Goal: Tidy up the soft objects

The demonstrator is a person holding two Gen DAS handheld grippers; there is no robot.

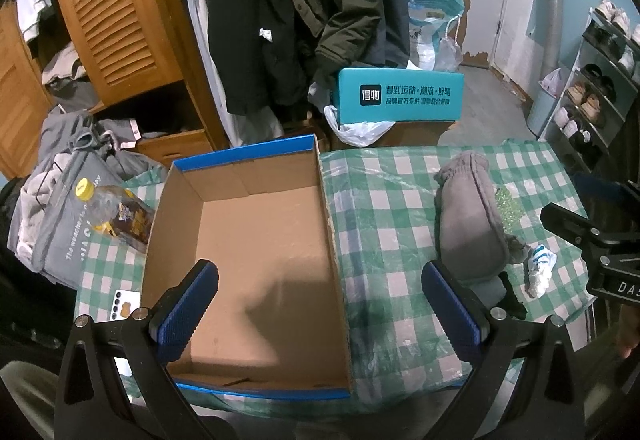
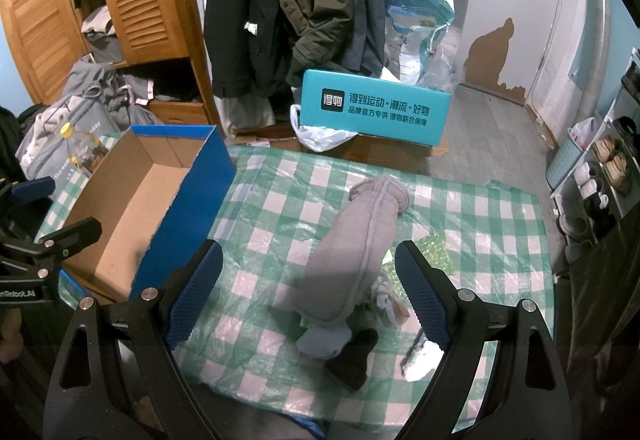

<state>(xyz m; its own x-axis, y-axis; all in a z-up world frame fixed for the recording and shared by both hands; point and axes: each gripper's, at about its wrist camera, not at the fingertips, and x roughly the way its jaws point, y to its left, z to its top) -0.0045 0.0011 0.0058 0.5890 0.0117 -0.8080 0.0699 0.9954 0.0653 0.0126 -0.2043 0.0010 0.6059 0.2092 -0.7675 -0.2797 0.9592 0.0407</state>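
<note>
Left wrist view: your left gripper (image 1: pixel 320 304) hangs over the cardboard box (image 1: pixel 256 252), its blue-padded fingers (image 1: pixel 188 314) spread wide and grasping nothing. The box stands open on the green-and-white checked tablecloth (image 1: pixel 376 208); its brown interior holds nothing visible. To its left lies a plastic bottle (image 1: pixel 116 216) with a yellow cap. To its right, apart from the box, lies the grey folded garment (image 1: pixel 468 224), with a small white sock (image 1: pixel 540 272) just beside its near end. Your right gripper (image 1: pixel 600 240) enters at the right edge.

Right wrist view: your right gripper (image 2: pixel 308 288) hovers above the near end of the grey folded garment (image 2: pixel 356 252), fingers (image 2: pixel 424 300) released and wide, touching nothing. At the garment's near end lie a pale grey sock (image 2: pixel 324 344), a black sock (image 2: pixel 354 360) touching it, and the small white sock (image 2: pixel 420 360) near the right finger. The cardboard box (image 2: pixel 132 208) stands to the left, blue outer wall facing you. A teal box (image 2: pixel 372 108) stands beyond the table's far edge.
</note>
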